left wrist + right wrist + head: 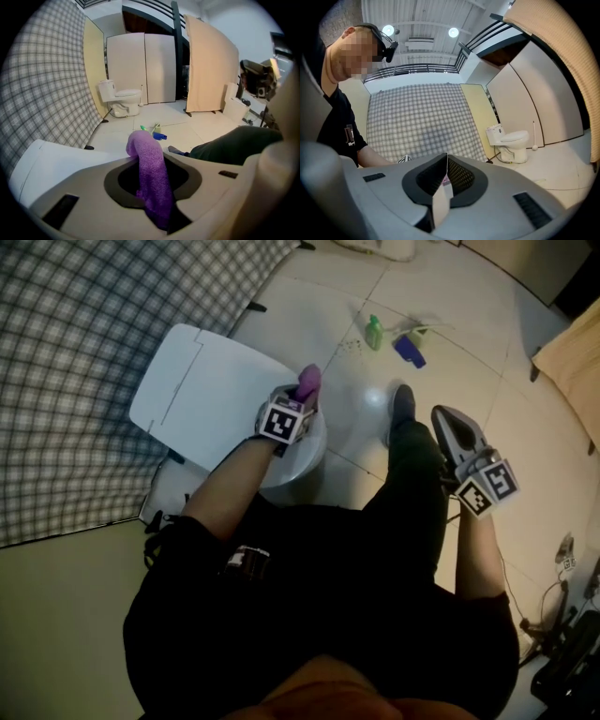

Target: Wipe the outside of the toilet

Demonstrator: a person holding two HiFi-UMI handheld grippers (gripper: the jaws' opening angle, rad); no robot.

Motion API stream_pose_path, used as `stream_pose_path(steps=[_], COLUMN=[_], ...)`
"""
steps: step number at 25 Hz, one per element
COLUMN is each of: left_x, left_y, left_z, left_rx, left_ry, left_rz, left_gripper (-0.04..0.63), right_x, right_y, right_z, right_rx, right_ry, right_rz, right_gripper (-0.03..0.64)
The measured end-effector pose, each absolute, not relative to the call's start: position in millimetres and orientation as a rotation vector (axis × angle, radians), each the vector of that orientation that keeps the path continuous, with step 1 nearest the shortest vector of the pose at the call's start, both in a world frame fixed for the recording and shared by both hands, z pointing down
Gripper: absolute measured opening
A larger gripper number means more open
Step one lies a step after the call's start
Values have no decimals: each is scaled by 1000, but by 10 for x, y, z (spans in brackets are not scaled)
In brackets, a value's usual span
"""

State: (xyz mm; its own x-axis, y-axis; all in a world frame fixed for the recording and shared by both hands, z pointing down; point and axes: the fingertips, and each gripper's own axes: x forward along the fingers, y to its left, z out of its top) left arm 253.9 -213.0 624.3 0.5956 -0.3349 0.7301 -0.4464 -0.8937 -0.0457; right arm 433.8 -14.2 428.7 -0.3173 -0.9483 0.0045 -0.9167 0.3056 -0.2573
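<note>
The white toilet [192, 395] stands below me against the checked wall, its tank lid flat and the bowl [302, 463] nearer my legs. My left gripper [302, 397] hovers over the bowl's far side, shut on a purple cloth [308, 382]. In the left gripper view the purple cloth [151, 180] hangs folded between the jaws, and the toilet's white top [61, 159] lies at the lower left. My right gripper [444, 415] is held out to the right beside my leg, away from the toilet. Its jaws [442, 185] are shut with nothing between them.
A green spray bottle [374, 332] and a blue one [409, 348] lie on the tiled floor beyond the toilet. A second toilet [119, 97] with a brush [533, 137] stands by far white partitions. A tan panel [208, 65] leans at right. Cables [553, 610] lie at lower right.
</note>
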Motion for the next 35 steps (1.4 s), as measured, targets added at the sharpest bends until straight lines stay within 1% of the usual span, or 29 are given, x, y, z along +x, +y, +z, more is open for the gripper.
stream_pose_path(steps=[3,6,8,12,19,27,31,35], left_x=[1991,1280,835,105,-1041,-2201,-2710,-3113], left_y=[-1866,-1432,-1232,-1166,-1248,-1880,-2530,-3309], left_z=[6045,5917,5746,5473,5311,5335,5300,5445], left_rx=[2709,2692,2674,2634,2495,2365,2284,2204], left_ry=[-730,-756,-791,-948,-1189,-1431,-1524,-1576], left_rz=[1088,1010,905,647,429,383,336,304], left_gripper=[89,89,89,89,89,89,89,89], right_x=[4018,3588,3318,2861,2104,1573,1566,1699], right_y=[-203,-78,-37,-231,-370,-589,-726,-877], right_z=[4061,4023,3976,3884,3800,3800,3828,3910], right_rx=[-1673,-1642,-1621,-1527,-1404,-1313,-1337,-1426], right_ry=[2472,2522,2548,2647,2764,2859,2895,2889], right_rz=[-244,-255,-263,-216,-192,-198,-235,-286], right_gripper=[11,11,11,11,11,11,11,11])
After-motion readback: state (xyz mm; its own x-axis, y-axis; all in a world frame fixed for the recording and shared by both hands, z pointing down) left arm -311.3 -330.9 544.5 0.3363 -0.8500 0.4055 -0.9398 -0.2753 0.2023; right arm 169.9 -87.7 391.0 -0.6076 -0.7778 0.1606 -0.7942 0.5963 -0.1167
